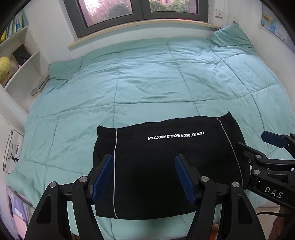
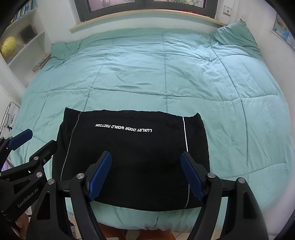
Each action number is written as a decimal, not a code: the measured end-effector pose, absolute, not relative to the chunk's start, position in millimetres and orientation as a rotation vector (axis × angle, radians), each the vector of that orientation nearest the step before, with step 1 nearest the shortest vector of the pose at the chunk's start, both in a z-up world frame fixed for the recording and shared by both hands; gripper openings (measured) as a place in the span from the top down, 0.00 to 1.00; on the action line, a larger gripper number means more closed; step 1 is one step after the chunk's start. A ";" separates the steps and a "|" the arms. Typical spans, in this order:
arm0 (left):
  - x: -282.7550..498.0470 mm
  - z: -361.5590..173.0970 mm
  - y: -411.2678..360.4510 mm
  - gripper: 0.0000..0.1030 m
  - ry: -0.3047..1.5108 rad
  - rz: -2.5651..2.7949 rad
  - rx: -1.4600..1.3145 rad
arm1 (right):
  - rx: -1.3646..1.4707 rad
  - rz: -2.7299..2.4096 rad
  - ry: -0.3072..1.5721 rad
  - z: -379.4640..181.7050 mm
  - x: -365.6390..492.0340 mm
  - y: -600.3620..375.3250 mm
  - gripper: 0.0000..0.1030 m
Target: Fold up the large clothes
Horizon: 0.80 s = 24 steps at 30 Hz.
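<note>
Left gripper (image 1: 143, 177) and right gripper (image 2: 146, 175) hover jaws wide apart, gripping nothing, over folded black garment (image 1: 166, 166) on teal quilt (image 1: 147, 83) near bed's front edge; contact seemingly none.

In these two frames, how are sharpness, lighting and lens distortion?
Left wrist view: sharp, even daylight; fisheye bows the window sill; black garment loses fold detail. Right wrist view: hazy smear at the right edge over the quilt; garment lettering stays readable.

One black folded garment (image 1: 166, 162) at six o'clock, one teal quilt (image 1: 147, 83), two grippers, one window (image 1: 140, 9) at twelve.
</note>
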<state>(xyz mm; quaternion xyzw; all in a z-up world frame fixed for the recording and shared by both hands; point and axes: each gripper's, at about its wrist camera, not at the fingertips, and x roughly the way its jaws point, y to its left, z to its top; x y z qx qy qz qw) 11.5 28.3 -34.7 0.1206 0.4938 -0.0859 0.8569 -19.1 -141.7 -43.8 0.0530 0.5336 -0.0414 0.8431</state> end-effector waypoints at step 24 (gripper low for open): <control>9.6 -40.1 39.5 0.31 1.042 -0.159 0.228 | 0.106 -0.083 1.139 -48.1 -24.2 -127.7 0.24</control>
